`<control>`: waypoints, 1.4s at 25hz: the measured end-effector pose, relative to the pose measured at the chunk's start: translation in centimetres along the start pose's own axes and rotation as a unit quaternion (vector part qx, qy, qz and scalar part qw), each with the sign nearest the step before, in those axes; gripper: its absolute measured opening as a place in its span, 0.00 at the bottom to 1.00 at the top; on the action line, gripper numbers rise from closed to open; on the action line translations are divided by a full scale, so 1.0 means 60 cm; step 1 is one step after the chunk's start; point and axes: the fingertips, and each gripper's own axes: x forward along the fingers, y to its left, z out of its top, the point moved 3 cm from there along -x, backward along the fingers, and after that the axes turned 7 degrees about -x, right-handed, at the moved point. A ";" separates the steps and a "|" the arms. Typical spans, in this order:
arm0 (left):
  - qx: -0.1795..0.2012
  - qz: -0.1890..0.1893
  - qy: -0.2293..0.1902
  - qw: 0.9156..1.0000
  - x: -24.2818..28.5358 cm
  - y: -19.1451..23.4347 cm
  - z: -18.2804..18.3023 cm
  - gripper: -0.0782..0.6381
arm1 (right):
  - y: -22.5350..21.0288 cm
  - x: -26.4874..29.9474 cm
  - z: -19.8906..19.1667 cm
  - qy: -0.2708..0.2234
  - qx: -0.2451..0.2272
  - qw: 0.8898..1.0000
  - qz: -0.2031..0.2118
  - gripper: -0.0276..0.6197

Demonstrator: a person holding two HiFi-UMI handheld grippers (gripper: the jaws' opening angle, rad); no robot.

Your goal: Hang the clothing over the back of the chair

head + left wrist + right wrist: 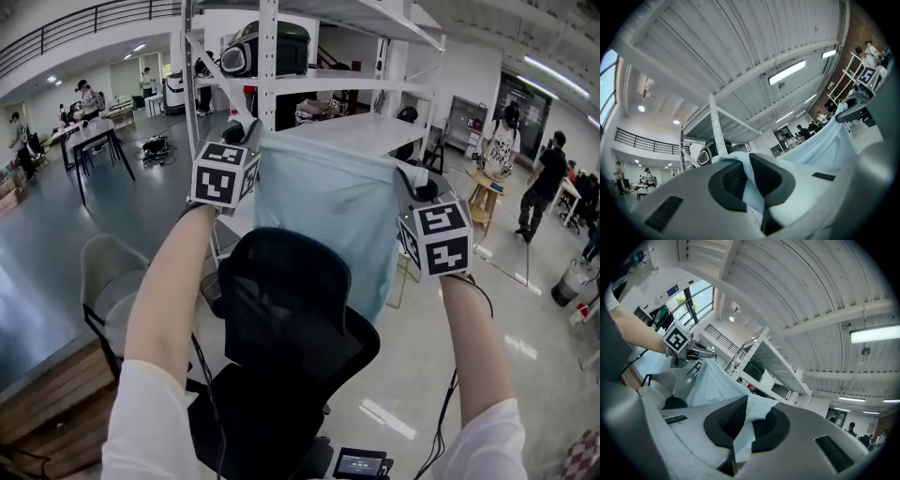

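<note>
Gripper views show left gripper (752,182) and right gripper (746,420) each pinching the clothing (328,206); only the head view shows the chair (281,286) below.

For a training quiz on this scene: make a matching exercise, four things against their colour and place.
Things:
1. clothing
2. mesh chair
3. shelving rack
4. shell chair

Descriptions:
A. white, behind the clothing
B. black, just below the clothing
C. pale grey, at the head view's left
D. light blue, pinched in left gripper and right gripper

Pairs: 1-D, 2-B, 3-A, 4-C
</note>
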 end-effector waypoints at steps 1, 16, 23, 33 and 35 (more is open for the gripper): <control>0.003 0.004 0.000 1.000 -0.010 0.008 0.004 0.12 | 0.005 -0.005 0.013 -0.005 -0.003 1.000 0.001 0.06; 0.022 0.049 -0.019 0.998 -0.160 0.089 0.089 0.12 | 0.077 -0.099 0.177 -0.066 -0.050 0.996 0.015 0.06; 0.027 0.049 -0.008 0.998 -0.237 0.096 0.091 0.12 | 0.133 -0.158 0.205 -0.080 -0.049 0.995 0.021 0.06; -0.035 0.060 -0.012 0.998 -0.333 0.086 0.048 0.12 | 0.190 -0.207 0.195 -0.071 -0.004 0.997 0.034 0.06; -0.038 0.060 -0.010 0.997 -0.354 0.083 0.039 0.12 | 0.202 -0.221 0.196 -0.071 0.004 0.997 0.035 0.06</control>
